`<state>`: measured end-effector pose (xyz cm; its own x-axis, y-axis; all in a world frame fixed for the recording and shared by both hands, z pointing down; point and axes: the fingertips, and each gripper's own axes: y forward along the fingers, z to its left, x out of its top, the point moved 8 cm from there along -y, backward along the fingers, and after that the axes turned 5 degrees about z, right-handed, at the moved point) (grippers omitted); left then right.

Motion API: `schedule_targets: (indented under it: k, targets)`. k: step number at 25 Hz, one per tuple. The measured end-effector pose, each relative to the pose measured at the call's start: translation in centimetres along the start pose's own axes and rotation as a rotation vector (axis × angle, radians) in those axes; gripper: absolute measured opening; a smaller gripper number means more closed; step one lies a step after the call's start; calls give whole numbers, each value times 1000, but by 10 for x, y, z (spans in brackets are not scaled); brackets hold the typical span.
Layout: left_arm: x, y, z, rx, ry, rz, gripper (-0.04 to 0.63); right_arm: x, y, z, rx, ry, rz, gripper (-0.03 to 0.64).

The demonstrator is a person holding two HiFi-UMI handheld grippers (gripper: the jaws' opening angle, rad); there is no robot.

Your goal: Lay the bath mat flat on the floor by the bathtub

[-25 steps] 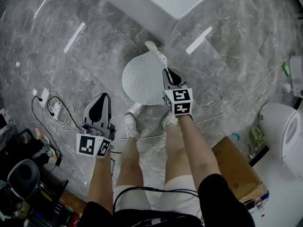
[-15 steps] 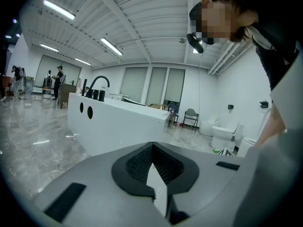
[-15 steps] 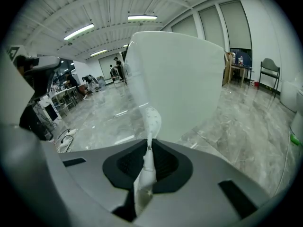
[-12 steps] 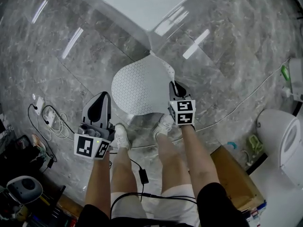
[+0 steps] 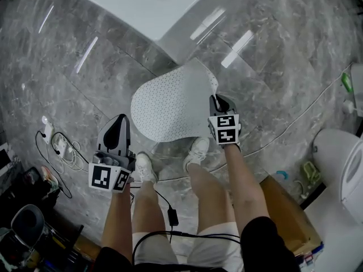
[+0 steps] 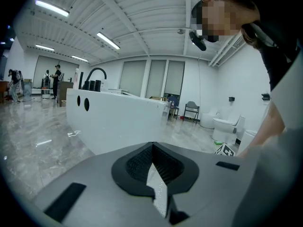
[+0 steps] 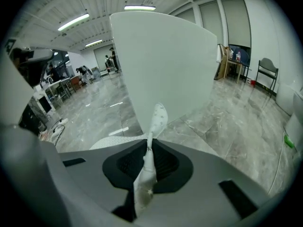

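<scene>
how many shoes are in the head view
2 white sneakers: one beside the left gripper, one at the near edge of the bath mat, by the right gripper.

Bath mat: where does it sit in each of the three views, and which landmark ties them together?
Head view: the bath mat is at centre, held at its right edge by the right claw.
Left gripper view: only a dotted white sliver shows low at centre; it is probably the mat.
Right gripper view: the mat's pinched edge sticks up from the claw, just below centre.
Shared landmark: the white bathtub appears in all three.
</scene>
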<state>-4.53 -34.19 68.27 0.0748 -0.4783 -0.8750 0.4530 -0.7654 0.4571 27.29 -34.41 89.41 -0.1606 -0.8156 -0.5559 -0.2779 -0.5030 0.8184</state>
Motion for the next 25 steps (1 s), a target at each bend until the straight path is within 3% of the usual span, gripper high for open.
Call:
schedule_targets:
  k: [11,16,19,20,22,25]
  targets:
    - [-23,32,-5,-11,3,29,14,-8,32,-66,-77,-82,67,40]
    - [-29,36,-1,8,-2,30,14,-14,46,-85,-126,-46,121,64]
    - [-30,37,-2,9,-15,27,14,-18,47,-98,-248,-58,181,94]
    - [-29,37,-2,9,-21,26,14,-20,44,-107,-319,-60,212,56]
    - [-27,37,-3,8,-28,19,15,-27,36,-129,-424,-28,275,52]
    - [-20,33,-5,7,-32,4,15,-36,17,-153,-482,43,297,52]
